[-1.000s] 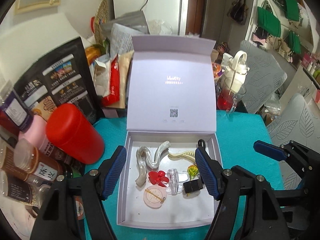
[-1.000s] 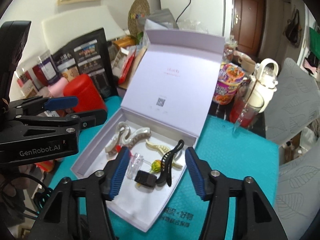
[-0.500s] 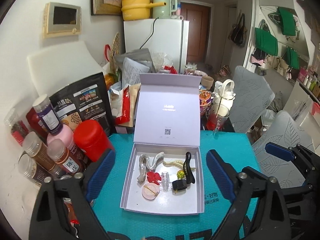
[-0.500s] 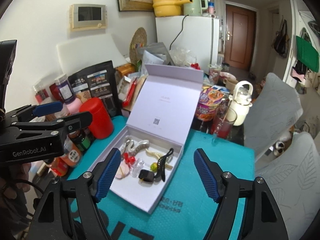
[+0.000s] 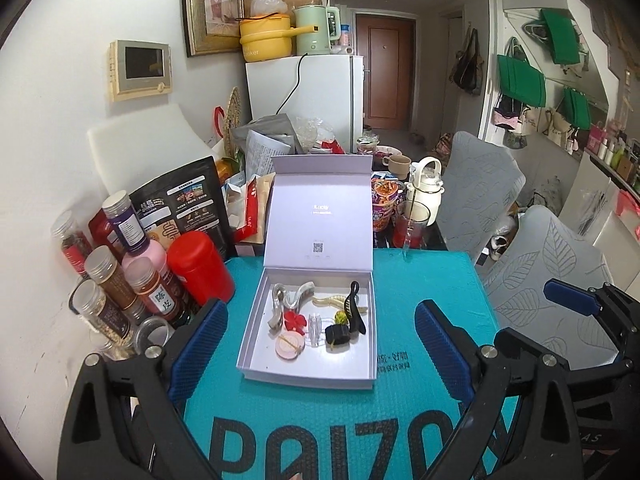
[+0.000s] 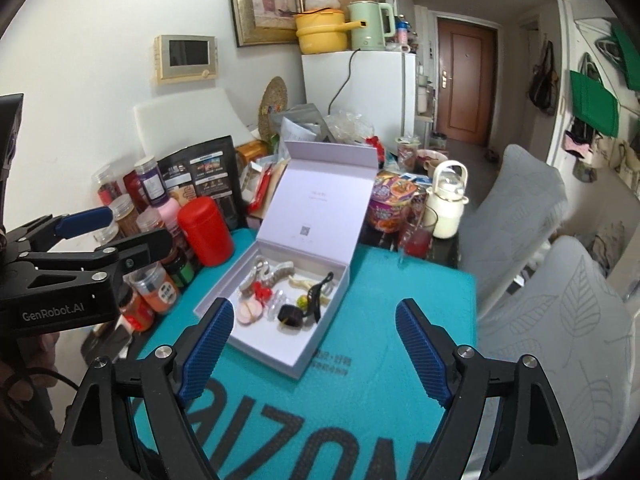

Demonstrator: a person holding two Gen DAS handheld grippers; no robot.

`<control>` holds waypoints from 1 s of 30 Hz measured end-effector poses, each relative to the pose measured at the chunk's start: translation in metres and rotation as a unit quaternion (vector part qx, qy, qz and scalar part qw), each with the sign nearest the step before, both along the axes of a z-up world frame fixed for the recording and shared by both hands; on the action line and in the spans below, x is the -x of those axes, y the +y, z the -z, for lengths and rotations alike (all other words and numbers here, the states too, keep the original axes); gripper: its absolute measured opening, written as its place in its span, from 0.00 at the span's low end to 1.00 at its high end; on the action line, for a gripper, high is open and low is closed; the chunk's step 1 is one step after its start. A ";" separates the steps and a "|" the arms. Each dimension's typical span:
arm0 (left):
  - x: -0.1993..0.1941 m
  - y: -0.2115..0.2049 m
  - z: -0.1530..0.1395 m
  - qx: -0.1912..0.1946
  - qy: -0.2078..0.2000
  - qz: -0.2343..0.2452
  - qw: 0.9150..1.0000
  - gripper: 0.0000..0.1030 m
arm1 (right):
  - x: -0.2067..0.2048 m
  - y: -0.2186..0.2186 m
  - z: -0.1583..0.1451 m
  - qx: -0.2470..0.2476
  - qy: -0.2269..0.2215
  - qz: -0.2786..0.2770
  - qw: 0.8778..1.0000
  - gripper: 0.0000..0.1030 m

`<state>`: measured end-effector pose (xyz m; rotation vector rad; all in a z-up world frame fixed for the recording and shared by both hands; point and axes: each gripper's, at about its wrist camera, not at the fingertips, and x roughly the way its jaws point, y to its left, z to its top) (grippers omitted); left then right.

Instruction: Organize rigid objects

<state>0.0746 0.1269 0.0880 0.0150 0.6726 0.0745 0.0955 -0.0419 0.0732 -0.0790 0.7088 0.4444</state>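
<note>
**Grippers up high, box full of clips**

Both of my grippers hang above the teal mat (image 5: pixel 420 280) and nothing is between their blue pads. My left gripper (image 5: pixel 316 344) is wide apart. My right gripper (image 6: pixel 316 344) is spreading its jaws wider right now, and it holds nothing.

The white box (image 5: pixel 256 320) sits on the mat, in front of both grippers. Its lid (image 5: pixel 320 216) stands up at the back. All the little things lie inside the box, close together near the back and middle. I see a silver wavy clip (image 5: pixel 288 298), a cream claw clip (image 5: pixel 328 301), and a black hair clip (image 5: pixel 354 308) that leans over the cream one. Next to them are a red flower (image 5: pixel 295 320), a clear clip (image 5: pixel 314 326), a small yellow-green thing (image 5: pixel 340 315), a black square piece (image 5: pixel 338 334) and a pink round thing (image 5: pixel 289 346). The front part of the box floor is bare.

Left of the box stands a red can (image 5: pixel 200 266), just beside a bunch of jars (image 5: pixel 116 280). From my right camera I can see my left gripper off to the side, over those jars.
</note>
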 end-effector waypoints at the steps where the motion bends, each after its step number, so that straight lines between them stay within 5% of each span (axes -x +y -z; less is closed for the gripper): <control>1: 0.007 -0.004 0.000 -0.002 0.000 0.001 1.000 0.93 | 0.004 -0.002 0.001 0.001 0.002 -0.001 1.000 0.82; 12: 0.050 -0.032 0.020 -0.006 0.018 0.006 1.000 0.93 | 0.050 -0.026 0.018 0.025 0.009 0.000 1.000 0.82; 30: 0.067 -0.033 0.036 0.007 0.040 -0.008 0.999 0.93 | 0.071 -0.040 0.035 0.021 0.034 0.006 0.999 0.82</control>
